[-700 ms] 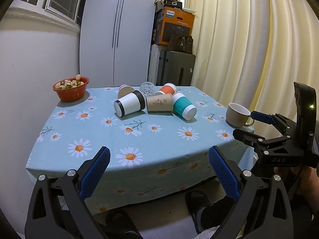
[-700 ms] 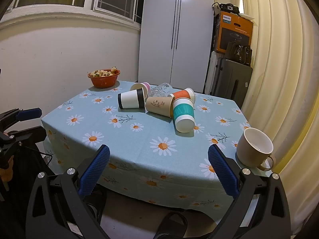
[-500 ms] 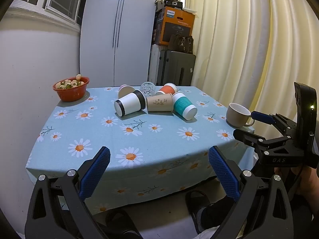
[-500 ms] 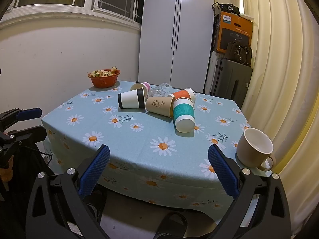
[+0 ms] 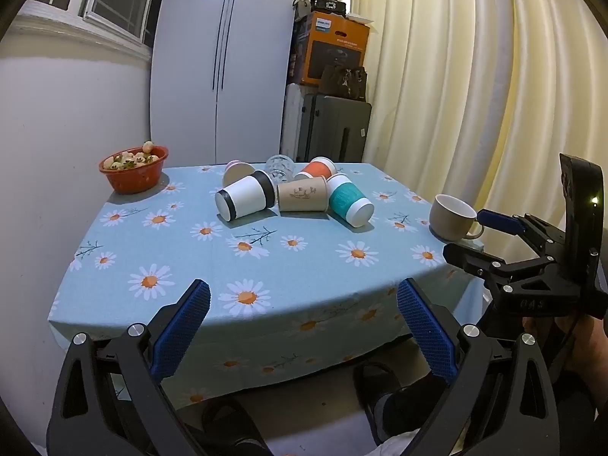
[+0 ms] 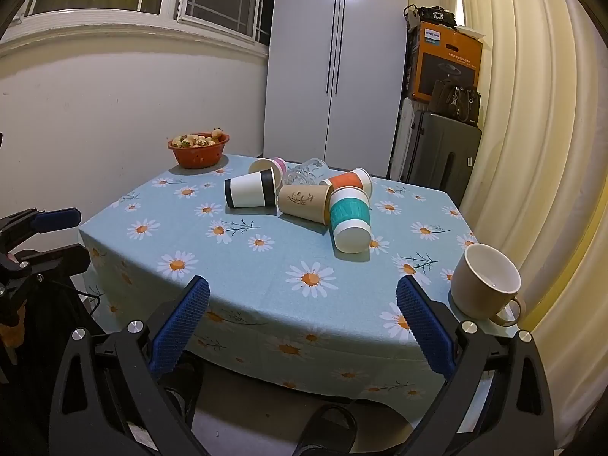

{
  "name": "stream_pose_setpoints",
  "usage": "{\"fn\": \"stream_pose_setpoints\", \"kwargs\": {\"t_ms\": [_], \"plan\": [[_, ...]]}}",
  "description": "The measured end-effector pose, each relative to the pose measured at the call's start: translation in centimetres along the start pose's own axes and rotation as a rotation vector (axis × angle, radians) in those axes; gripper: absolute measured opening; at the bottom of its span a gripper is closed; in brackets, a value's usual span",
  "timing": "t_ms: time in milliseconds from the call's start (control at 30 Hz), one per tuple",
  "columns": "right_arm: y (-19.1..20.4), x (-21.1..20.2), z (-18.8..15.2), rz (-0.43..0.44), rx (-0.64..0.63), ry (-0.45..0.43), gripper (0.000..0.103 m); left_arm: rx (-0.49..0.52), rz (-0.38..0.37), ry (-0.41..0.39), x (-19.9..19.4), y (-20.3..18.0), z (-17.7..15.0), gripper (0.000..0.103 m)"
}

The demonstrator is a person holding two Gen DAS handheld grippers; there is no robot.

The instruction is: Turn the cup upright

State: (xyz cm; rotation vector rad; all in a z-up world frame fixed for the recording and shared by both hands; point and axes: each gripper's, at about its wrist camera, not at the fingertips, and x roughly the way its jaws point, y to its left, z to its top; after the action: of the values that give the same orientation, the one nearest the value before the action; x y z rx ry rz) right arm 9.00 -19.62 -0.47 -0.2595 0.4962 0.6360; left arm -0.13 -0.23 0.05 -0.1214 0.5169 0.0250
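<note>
Both claws, left claw (image 5: 303,317) and right claw (image 6: 303,313), were wide open, empty, short of the counter (image 6: 266,266); tipped paper cups (image 6: 300,199) lay clustered near the orange bowl (image 6: 198,150).

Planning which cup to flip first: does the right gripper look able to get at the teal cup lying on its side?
Probably yes. The right gripper is open and the teal cup lies nearest it, its base end unobstructed.
</note>
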Motion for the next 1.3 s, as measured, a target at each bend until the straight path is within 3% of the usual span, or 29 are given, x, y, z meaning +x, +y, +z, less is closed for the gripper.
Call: {"fn": "stream_pose_setpoints", "kwargs": {"t_ms": [1300], "plan": [[0.15, 0.0, 0.02, 0.002, 0.002, -0.002, 0.098, 0.003, 0.0, 0.009, 0.11, -0.14, -0.37, 0.096]]}}
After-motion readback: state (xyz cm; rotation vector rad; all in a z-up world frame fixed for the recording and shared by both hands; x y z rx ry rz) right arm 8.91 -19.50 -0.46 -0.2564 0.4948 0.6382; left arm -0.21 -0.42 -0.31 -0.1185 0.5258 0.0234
